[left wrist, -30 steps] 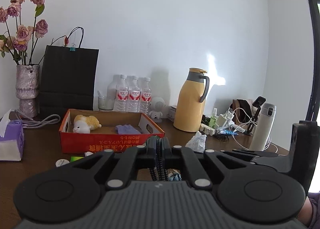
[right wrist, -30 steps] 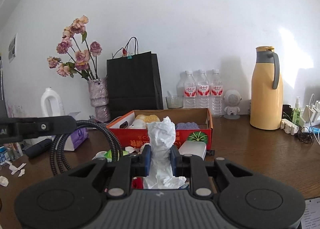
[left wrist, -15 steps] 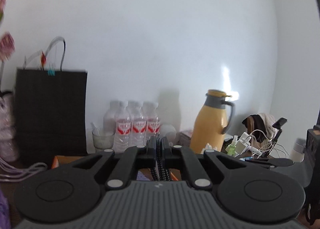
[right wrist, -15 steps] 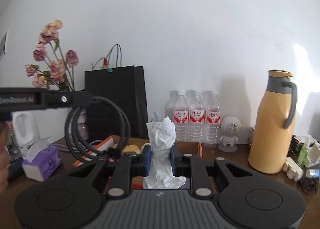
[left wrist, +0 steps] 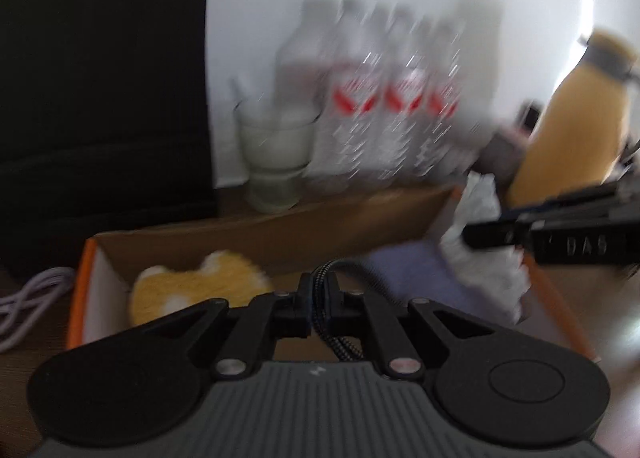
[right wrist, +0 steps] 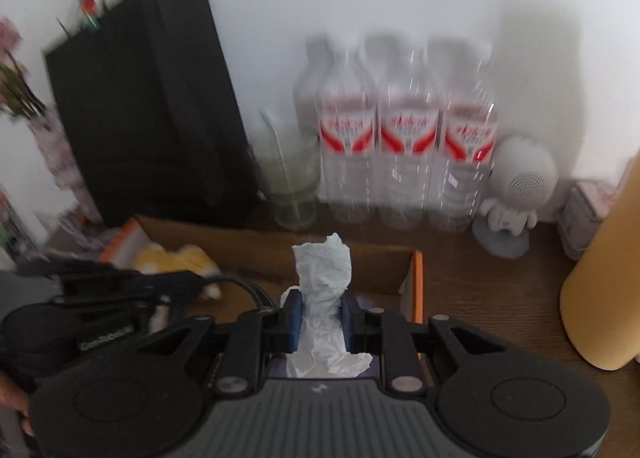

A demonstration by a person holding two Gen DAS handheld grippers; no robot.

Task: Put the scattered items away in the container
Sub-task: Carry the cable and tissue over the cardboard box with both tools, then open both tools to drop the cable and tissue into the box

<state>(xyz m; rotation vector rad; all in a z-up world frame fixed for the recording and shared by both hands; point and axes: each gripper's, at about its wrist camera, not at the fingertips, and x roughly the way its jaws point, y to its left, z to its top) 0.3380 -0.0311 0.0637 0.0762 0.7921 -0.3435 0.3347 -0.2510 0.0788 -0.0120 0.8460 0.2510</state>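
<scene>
An orange cardboard box (left wrist: 80, 290) lies open below both grippers, with a yellow plush toy (left wrist: 192, 290) and a purple cloth (left wrist: 420, 274) inside. My left gripper (left wrist: 318, 296) is shut on a black braided cable (left wrist: 348, 342) above the box's middle. My right gripper (right wrist: 320, 314) is shut on a crumpled white tissue (right wrist: 324, 278) over the box's right half, near its orange end wall (right wrist: 417, 286). The left wrist view shows that tissue (left wrist: 480, 254) hanging at the right. In the right wrist view the plush toy (right wrist: 176, 258) lies far left, beyond the left gripper's body (right wrist: 112, 290).
Behind the box, against the white wall, stand a black paper bag (right wrist: 148, 110), a glass (right wrist: 292, 194), three water bottles (right wrist: 404, 146) and a small white robot-shaped speaker (right wrist: 516, 186). A yellow jug (right wrist: 604, 278) stands at the right. A white cord (left wrist: 28, 298) lies left of the box.
Both grippers have swept forward to the box and tipped downward, so the box interior now fills the lower view. The cable and tissue stay gripped.
</scene>
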